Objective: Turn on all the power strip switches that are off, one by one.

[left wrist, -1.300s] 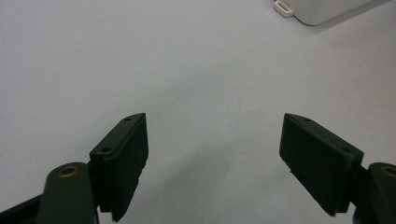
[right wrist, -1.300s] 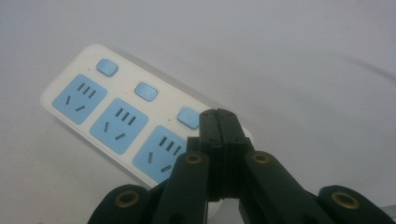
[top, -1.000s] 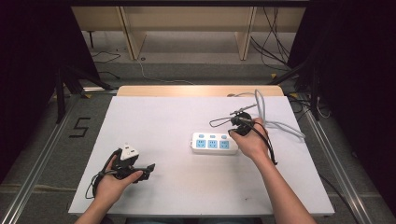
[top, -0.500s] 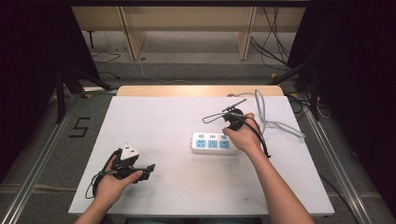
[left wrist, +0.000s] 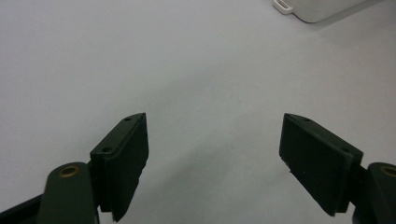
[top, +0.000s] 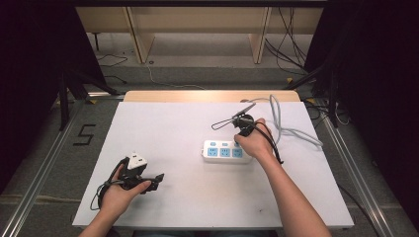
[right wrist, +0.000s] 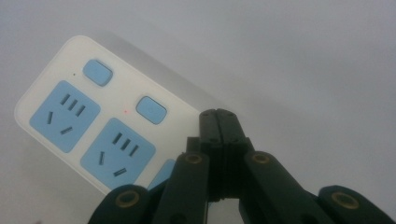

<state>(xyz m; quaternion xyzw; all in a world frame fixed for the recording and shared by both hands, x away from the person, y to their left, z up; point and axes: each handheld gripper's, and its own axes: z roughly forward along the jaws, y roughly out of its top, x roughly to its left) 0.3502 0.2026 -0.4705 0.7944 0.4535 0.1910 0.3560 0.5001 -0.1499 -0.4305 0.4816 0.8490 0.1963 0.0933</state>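
Right now the right gripper (right wrist: 219,116) is over the right end of the white power strip (top: 225,151), which lies flat near the middle of the white table (top: 188,128). In the right gripper view its two black jaws are pressed together with nothing between them, their joined tips just above the strip's top face, beside the second blue switch button (right wrist: 151,109); whether the tips actually touch the plastic is hard to judge from this angle. Two blue socket faces and two buttons show clearly there, and a third socket is partly hidden behind the jaws. From the high view the right hand (top: 254,140) covers the strip's right end, and a grey cable (top: 291,131) loops off toward the table's right edge.

The left gripper (top: 154,180) rests low at the near left part of the table, well apart from the strip. Its jaws are spread wide over bare tabletop, holding nothing, and a corner of the strip shows far off at the top of its view.
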